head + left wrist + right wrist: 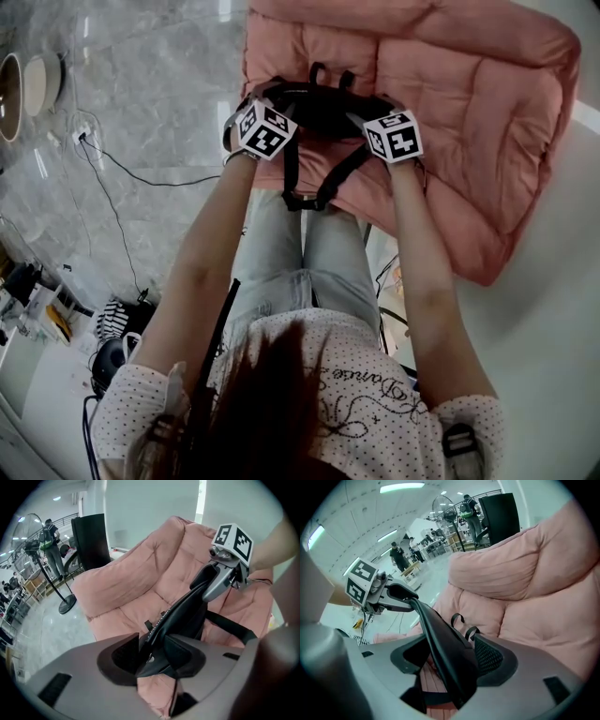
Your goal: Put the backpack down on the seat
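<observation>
Marble floor (159, 112) surrounded the pink seat (469, 122). The head view showed the backpack (319, 105) at the seat's front edge.

In the left gripper view, the left gripper (153, 653) stood apart, loose around the backpack's rim. In the right gripper view, the right gripper (452, 656) gaped likewise.

The straps (309, 187) overhanging that edge might have dragged the backpack off.

The black fabric backpack (319, 105) lies on the pink padded seat (459, 141), between left gripper (249, 97) and right gripper (377, 107).

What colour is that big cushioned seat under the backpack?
Plain pink: the seat has no pattern, only stitched padded panels. It shows best in the head view.
</observation>
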### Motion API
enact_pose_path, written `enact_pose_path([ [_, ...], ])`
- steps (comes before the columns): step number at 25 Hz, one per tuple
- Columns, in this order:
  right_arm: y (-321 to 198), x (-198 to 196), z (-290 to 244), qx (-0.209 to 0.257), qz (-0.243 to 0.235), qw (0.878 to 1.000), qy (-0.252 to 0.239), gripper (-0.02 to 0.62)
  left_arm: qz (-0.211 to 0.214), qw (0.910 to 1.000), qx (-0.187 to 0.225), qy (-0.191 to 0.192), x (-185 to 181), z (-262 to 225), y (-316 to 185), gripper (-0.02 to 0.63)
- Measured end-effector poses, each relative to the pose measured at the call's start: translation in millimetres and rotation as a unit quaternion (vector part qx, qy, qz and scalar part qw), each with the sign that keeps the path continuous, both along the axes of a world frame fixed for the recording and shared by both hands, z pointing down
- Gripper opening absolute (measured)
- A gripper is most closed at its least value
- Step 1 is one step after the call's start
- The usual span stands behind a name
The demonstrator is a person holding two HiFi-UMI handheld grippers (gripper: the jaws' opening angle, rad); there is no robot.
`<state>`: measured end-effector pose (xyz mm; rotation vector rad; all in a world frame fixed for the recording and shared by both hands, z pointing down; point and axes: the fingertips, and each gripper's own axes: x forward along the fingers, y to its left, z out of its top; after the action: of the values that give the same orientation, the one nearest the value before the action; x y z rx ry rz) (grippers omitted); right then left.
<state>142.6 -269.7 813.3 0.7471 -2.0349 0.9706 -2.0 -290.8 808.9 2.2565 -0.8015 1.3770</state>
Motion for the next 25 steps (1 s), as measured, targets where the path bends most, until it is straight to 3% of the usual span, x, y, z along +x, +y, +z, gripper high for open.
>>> enact_pose_path([
  [6, 5.0, 4.4, -7.7, 0.014, 0.007, 1.0, 0.009, 0.321, -0.006, 1.0, 0.006, 0.004, -7.7, -12.4, 5.1, 0.181],
  [11, -8.8, 5.4, -45.4, 0.033, 0.022, 0.999, 0.011, 0.309, -0.006, 1.0, 0.004, 0.007, -17.0, -36.3, 0.4, 0.19],
  [18, -13.7, 9.0, -90.3, 0.071, 0.047, 0.996, 0.002, 0.289, -0.004, 0.9996, 0.005, 0.027, -2.8, -63.1, 4.2, 0.198],
  [23, -17.8, 4.8, -130.8, 0.109, 0.074, 0.991, 0.001, 0.21, -0.036, 0.9974, 0.029, 0.056, -8.2, -99.1, -5.1, 0.193],
  [25, -18.5, 11.6, -147.3, 0.131, 0.087, 0.988, 0.002, 0.085, -0.07, 0.9944, 0.029, 0.074, -8.3, -113.1, -7.3, 0.16],
])
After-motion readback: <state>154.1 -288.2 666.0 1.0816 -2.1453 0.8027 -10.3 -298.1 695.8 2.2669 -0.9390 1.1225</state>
